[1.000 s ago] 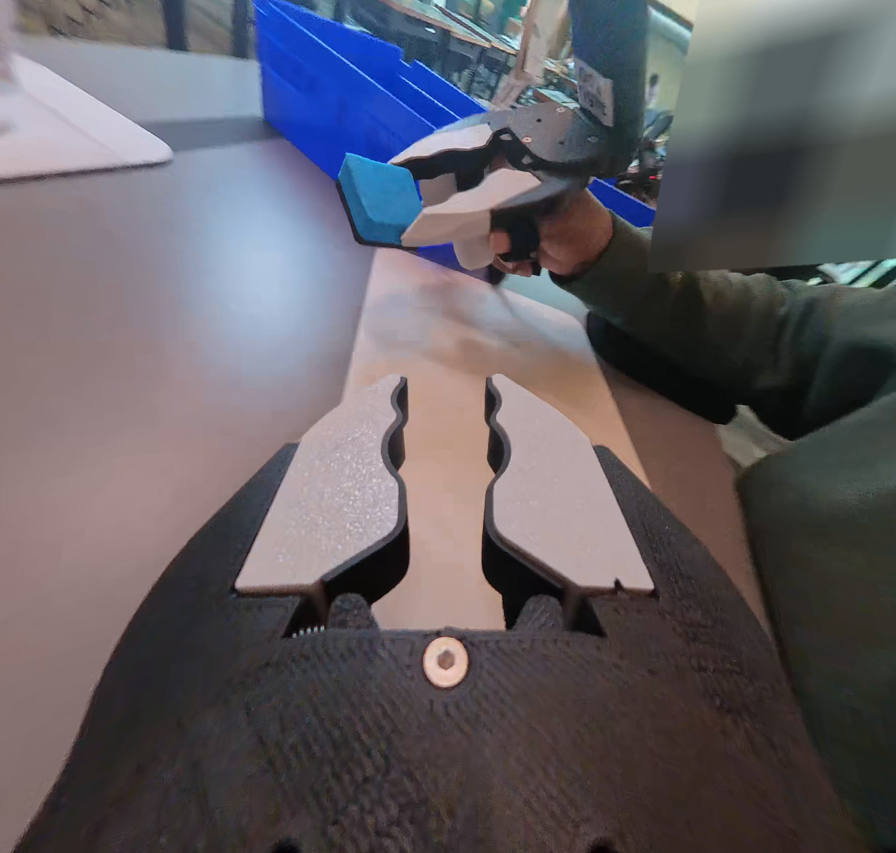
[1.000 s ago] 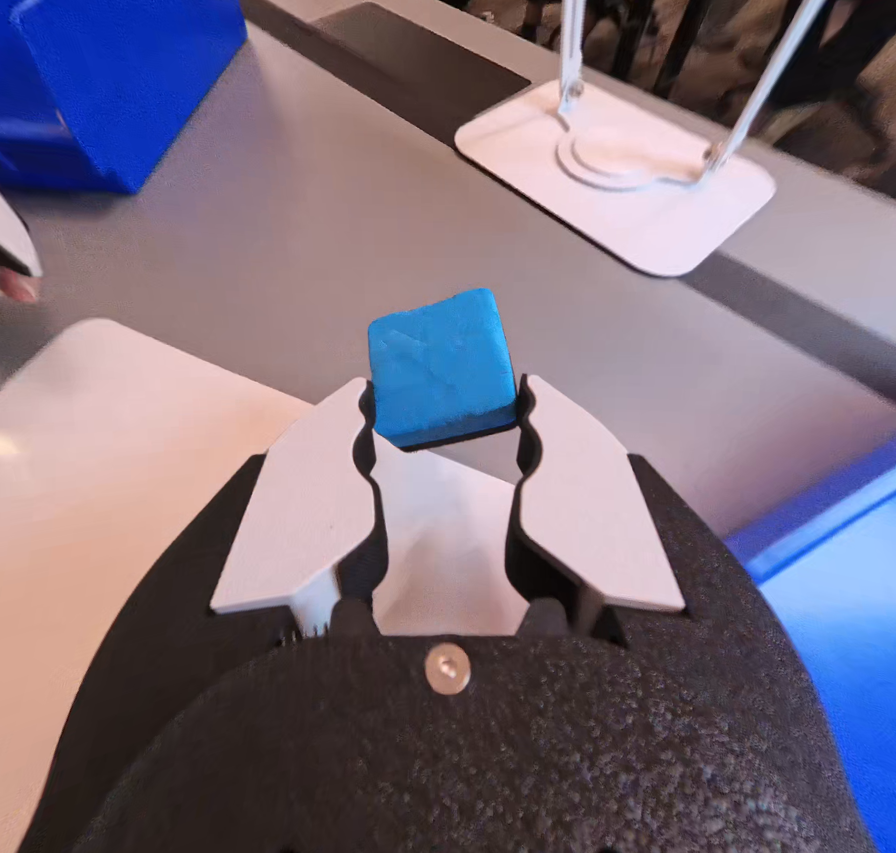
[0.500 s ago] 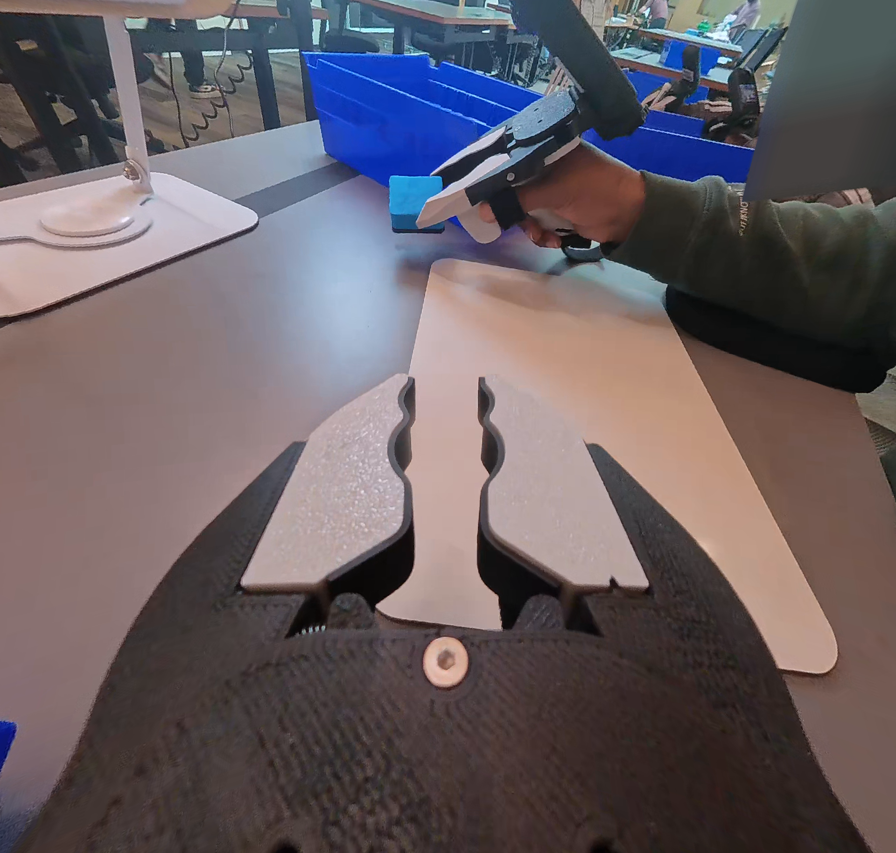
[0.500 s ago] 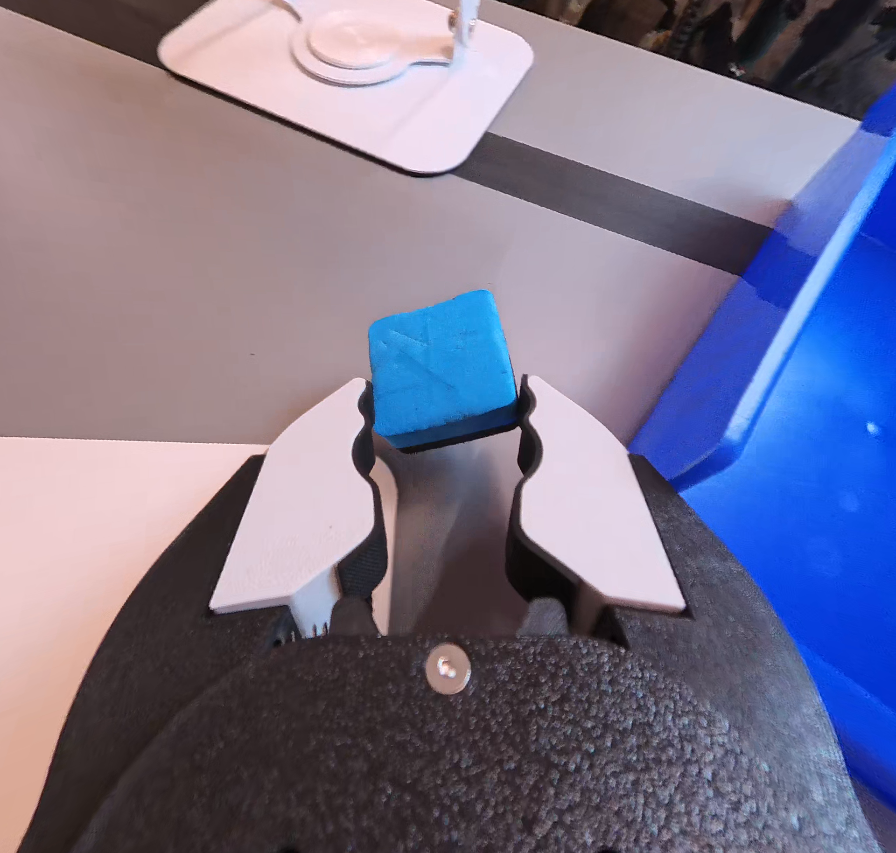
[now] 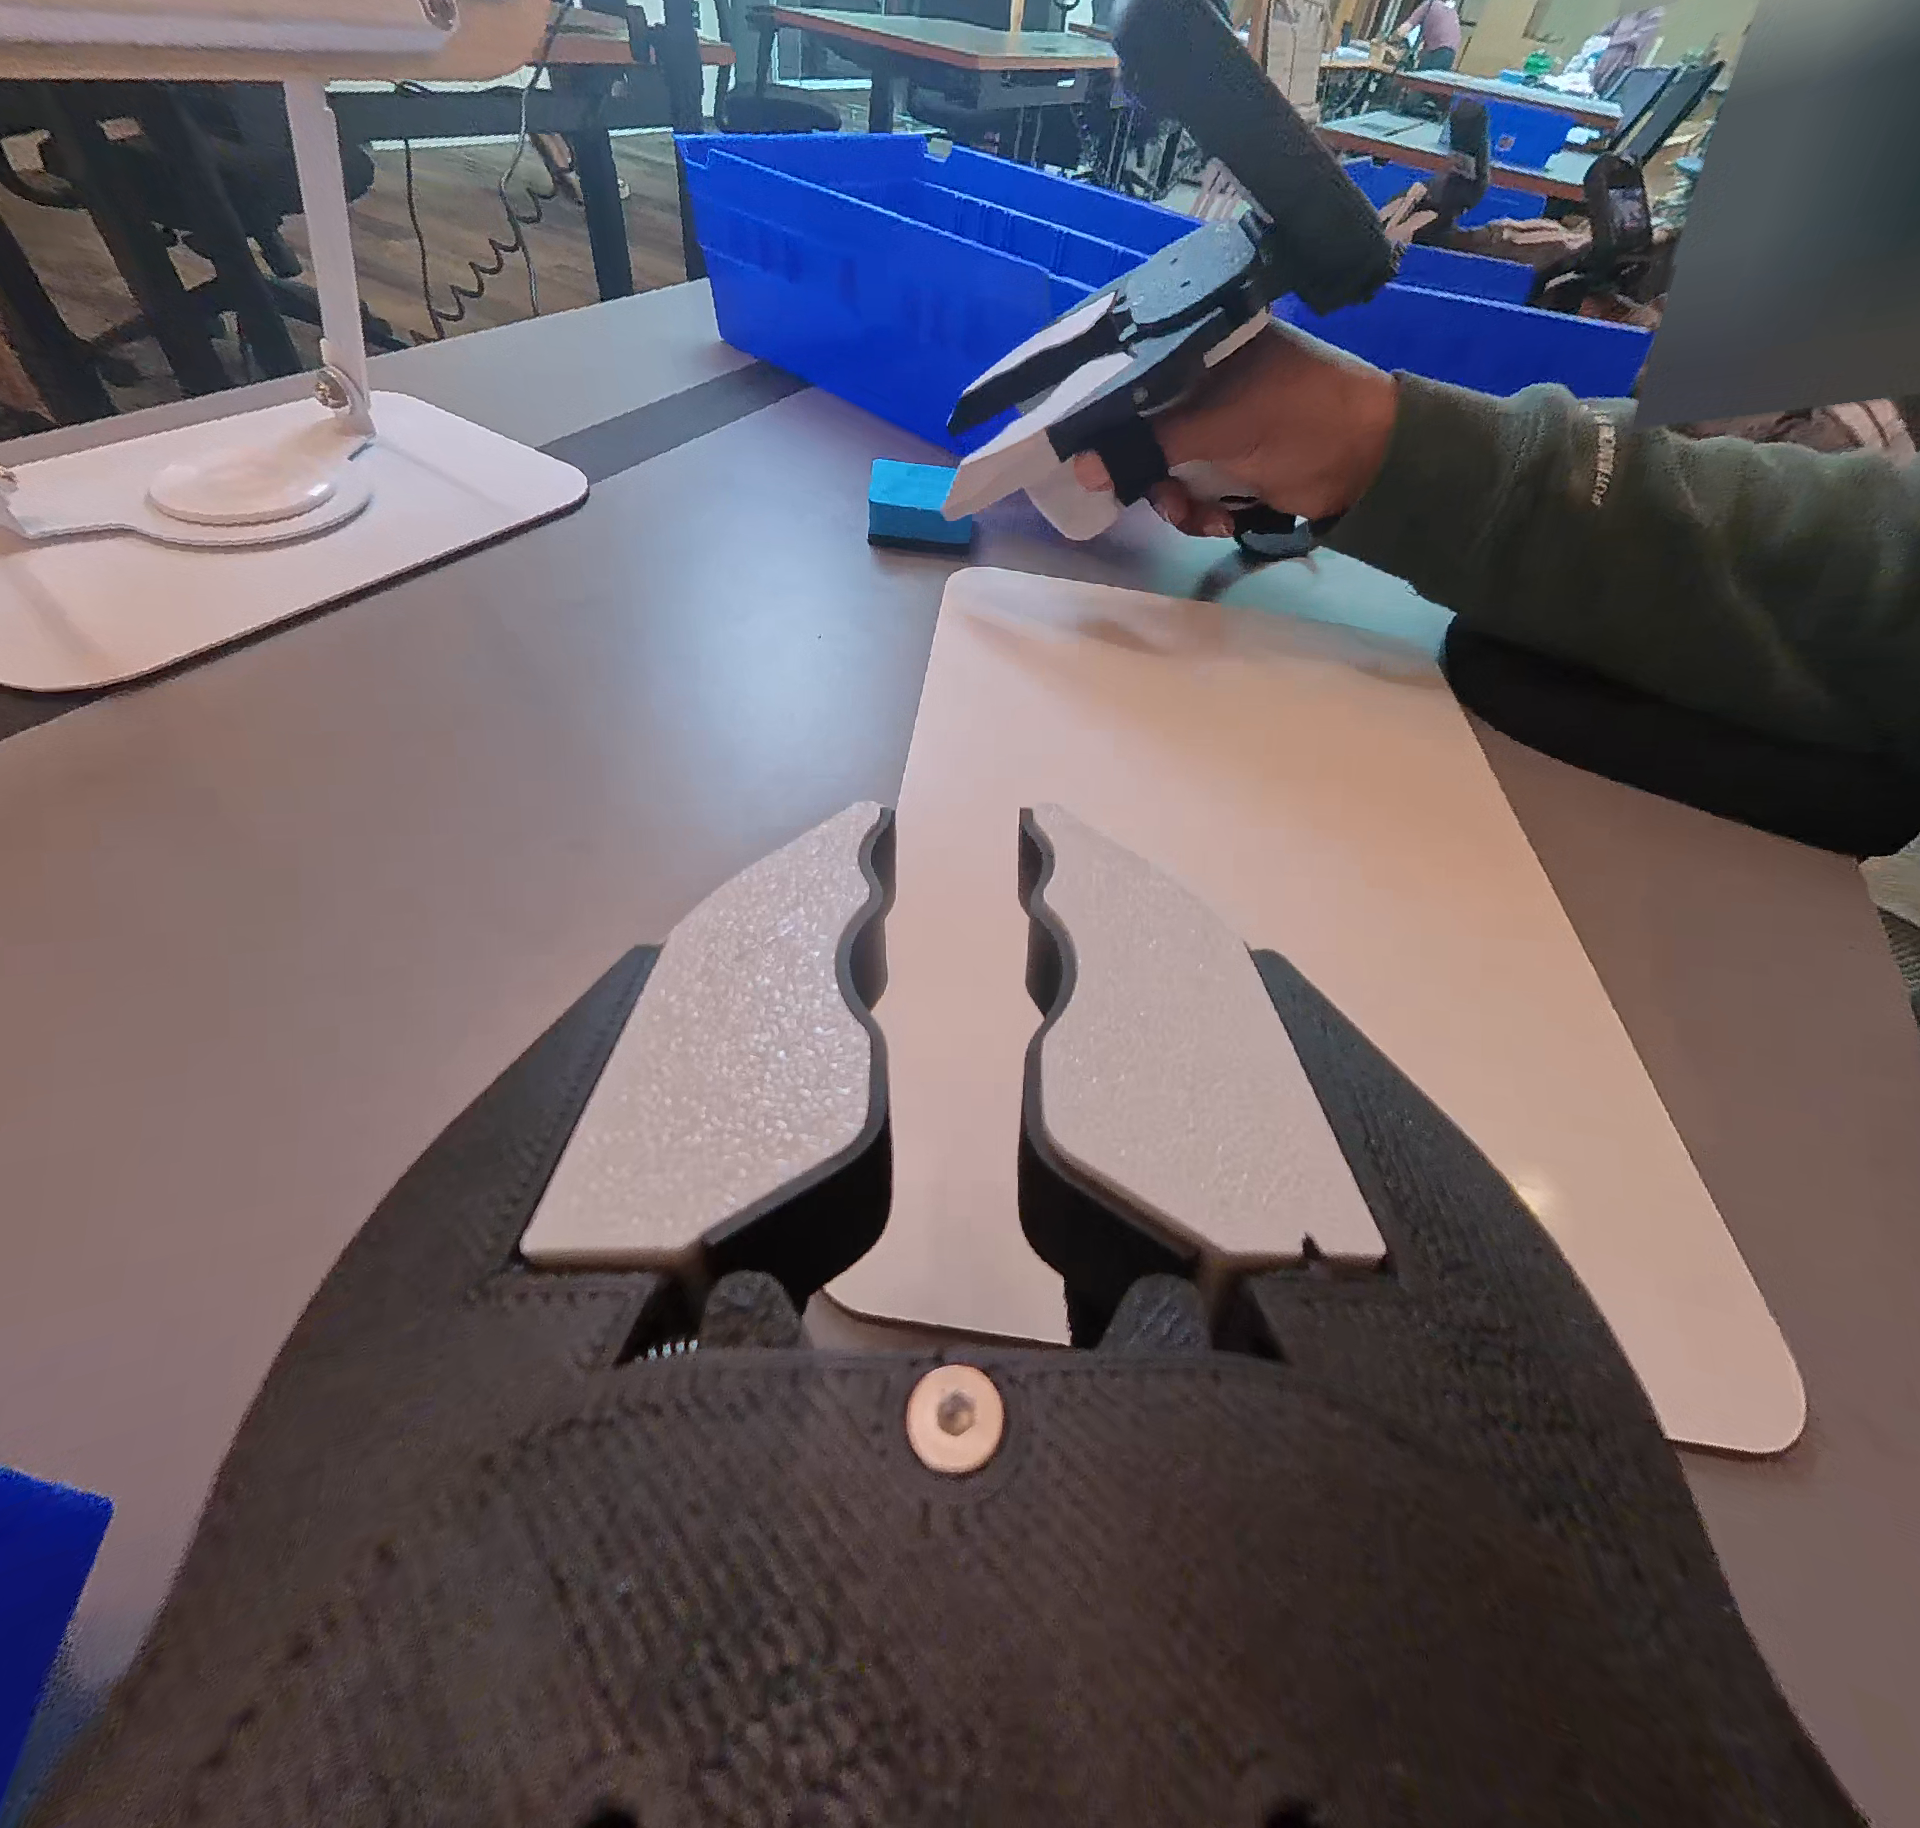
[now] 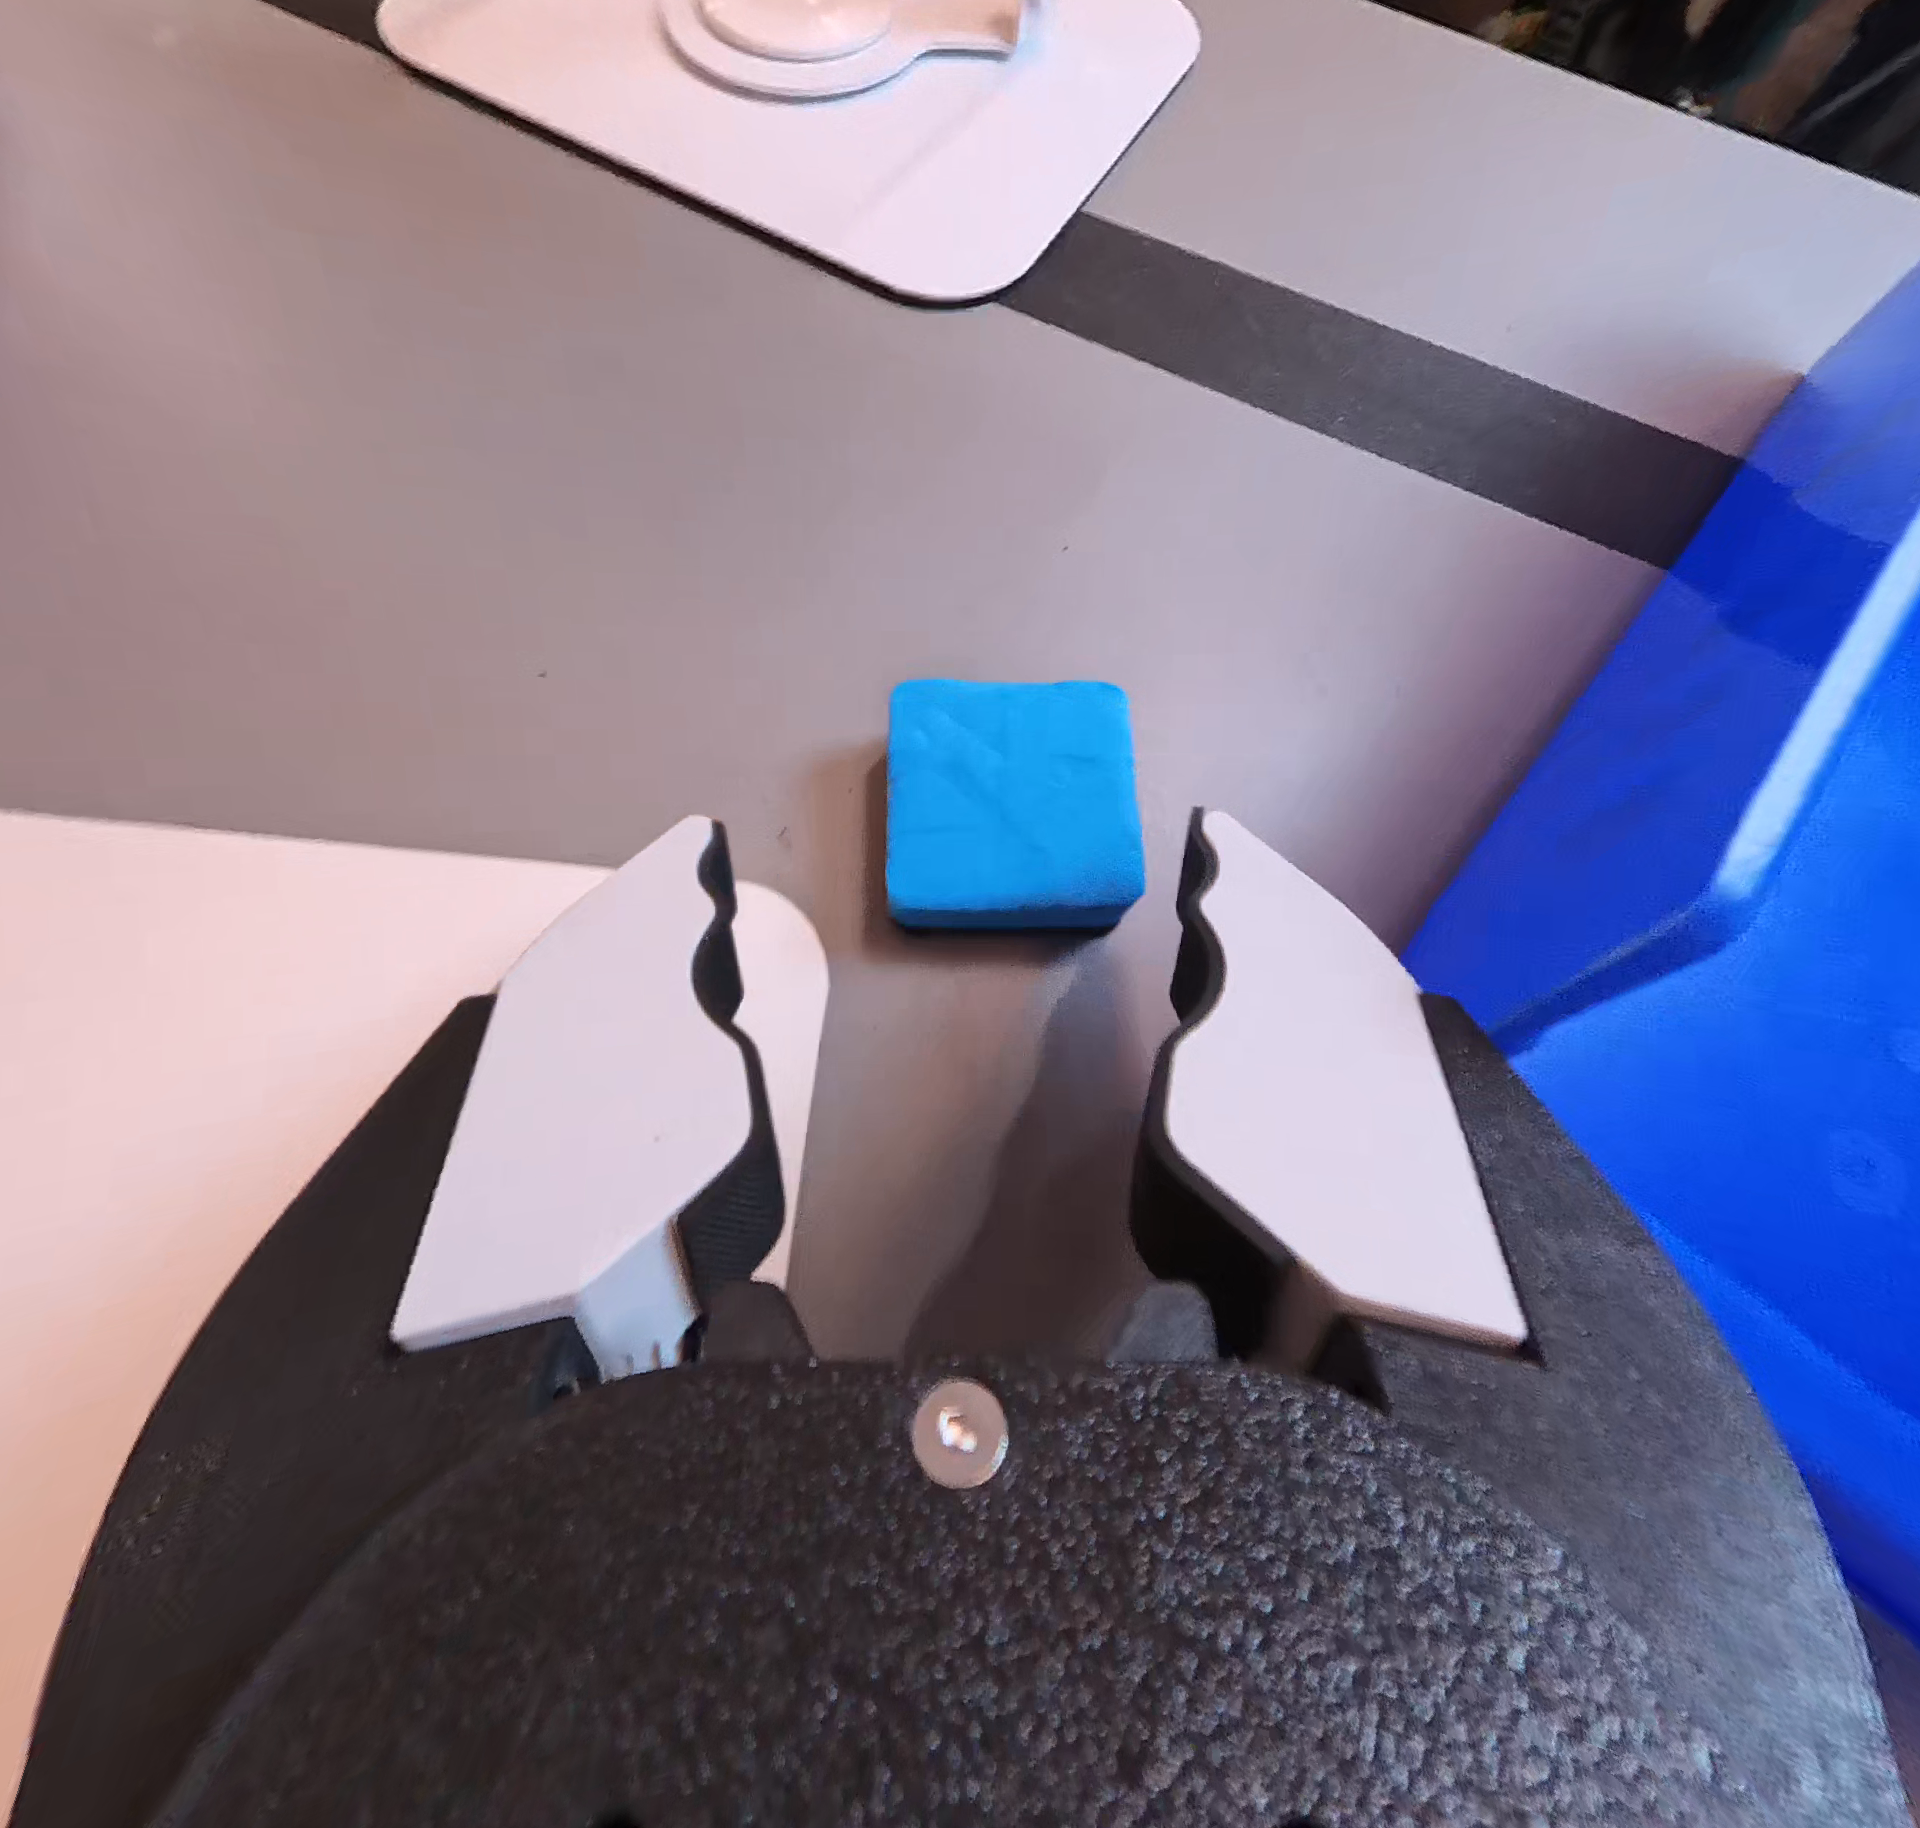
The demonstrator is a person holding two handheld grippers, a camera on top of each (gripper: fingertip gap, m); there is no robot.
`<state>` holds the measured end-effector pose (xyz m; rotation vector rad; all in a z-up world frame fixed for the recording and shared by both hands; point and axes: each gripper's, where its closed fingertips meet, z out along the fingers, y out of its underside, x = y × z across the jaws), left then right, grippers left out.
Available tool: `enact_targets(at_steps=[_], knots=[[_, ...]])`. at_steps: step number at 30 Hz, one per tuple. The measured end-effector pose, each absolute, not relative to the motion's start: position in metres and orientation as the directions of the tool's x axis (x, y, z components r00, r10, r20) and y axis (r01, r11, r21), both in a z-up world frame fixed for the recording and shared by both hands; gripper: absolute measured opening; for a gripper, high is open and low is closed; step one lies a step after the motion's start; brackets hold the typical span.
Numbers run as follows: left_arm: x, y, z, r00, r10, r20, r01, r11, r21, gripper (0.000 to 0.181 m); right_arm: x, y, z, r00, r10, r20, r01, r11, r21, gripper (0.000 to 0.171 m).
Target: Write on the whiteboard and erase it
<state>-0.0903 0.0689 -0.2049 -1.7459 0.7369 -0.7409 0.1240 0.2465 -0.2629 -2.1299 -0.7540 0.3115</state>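
In the right wrist view the right gripper [image 6: 954, 843] has its jaws spread wide with nothing between them – the blue eraser [image 6: 1013, 814] lies flat on the grey desk [image 6: 416, 552] just ahead of the tips, in the middle of the frame and a little toward the right-hand finger. It is roughly square, so no long axis matters much; its dark felt base is down and its blue foam top faces up. The left wrist view shows the same gripper [image 5: 961, 474] in the upper right of the frame, tips just beside the eraser [image 5: 920, 516] and raised a little above the desk.

In the left wrist view the left gripper [image 5: 954, 828] has its jaws a narrow gap apart and holds nothing – it hovers over the near end of the whiteboard [image 5: 1299, 895], which runs from the lower middle of the frame away toward the upper right.

The whiteboard [image 6: 208, 947] appears at the left edge of the right wrist view, and its surface looks clean in both views, so the erasing seems done and the eraser set aside off the board's far corner. The right gripper is plainly the nearer one to it.

A blue bin [image 6: 1714, 843] sits at the right of the eraser, and a white stand base [image 6: 935, 116] lies in the upper part of the frame
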Motion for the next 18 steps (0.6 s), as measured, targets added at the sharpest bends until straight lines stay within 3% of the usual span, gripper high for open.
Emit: enact_targets(at_steps=[8, 18], knots=[[-0.104, 0.074, -0.200, 0.633, -0.758, 0.155, -0.080, -0.264, -0.961, 0.023, 0.133, 0.217, -0.237, 0.679, 0.734, -0.011, 0.410, -0.392, -0.823, 0.070], [-0.103, 0.075, -0.213, 0.623, -0.771, 0.133, -0.135, -0.274, -0.952, 0.021, 0.131, 0.217, -0.272, 0.659, 0.752, 0.006, 0.496, -0.428, -0.756, 0.049]])
